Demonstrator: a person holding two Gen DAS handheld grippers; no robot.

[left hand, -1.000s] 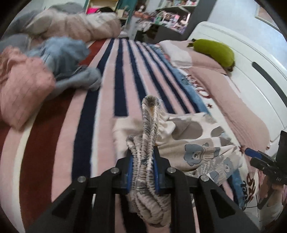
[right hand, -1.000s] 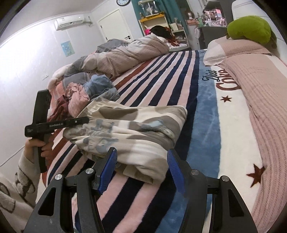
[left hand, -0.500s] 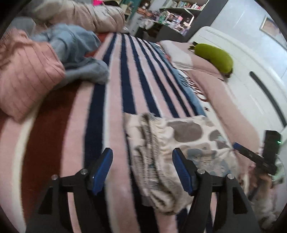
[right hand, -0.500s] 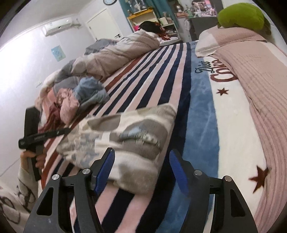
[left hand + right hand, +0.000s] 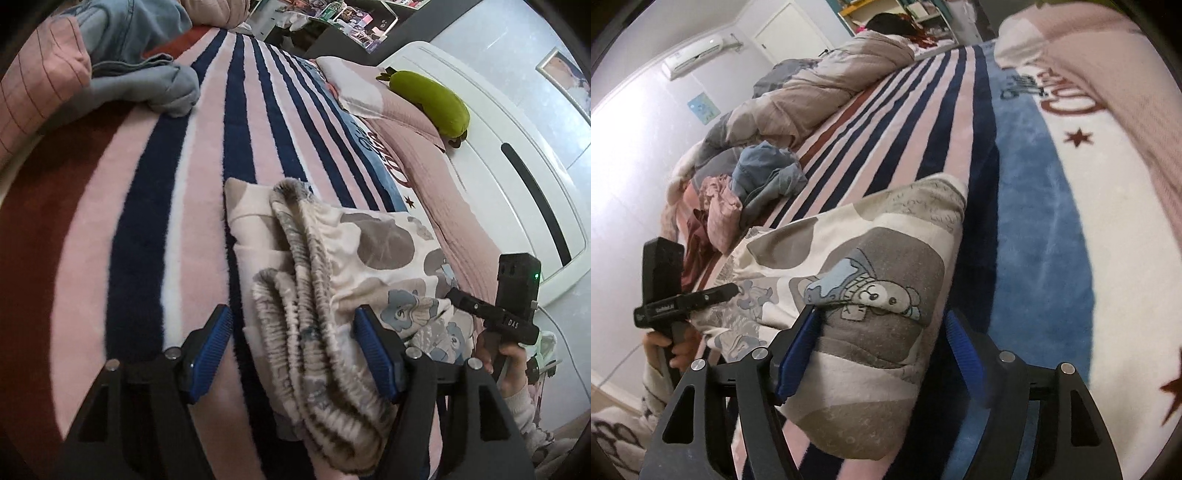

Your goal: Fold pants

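The left hand-held gripper (image 5: pixel 293 354), which a second ago was clamped on the gathered waistband, now stands with its jaws apart. The waistband (image 5: pixel 314 332) lies loose between the blue pads without being pressed. The right hand-held gripper (image 5: pixel 879 350) has its jaws opening at this moment; the folded end of the pants (image 5: pixel 871 295) sits between them, and the left pad looks close against the cloth but does not squeeze it.

The pants (image 5: pixel 369 251), cream with grey patches and small cartoon figures, now rest on the striped blanket (image 5: pixel 177 192) of the bed, near its front edge, folded over into a compact bundle. Earlier the waistband end was lifted off the bed; it has since been laid down onto the layers below.

That release suggests a fold has just been set down. The bundle looks fairly tidy at the right end, but the elastic waistband is bunched and ruffled at the left, so some smoothing or one more fold may remain before the task is done.

A heap of other clothes (image 5: pixel 753 184) lies well apart toward the far left edge of the bed, and a green plush toy (image 5: pixel 432 103) rests by the headboard.
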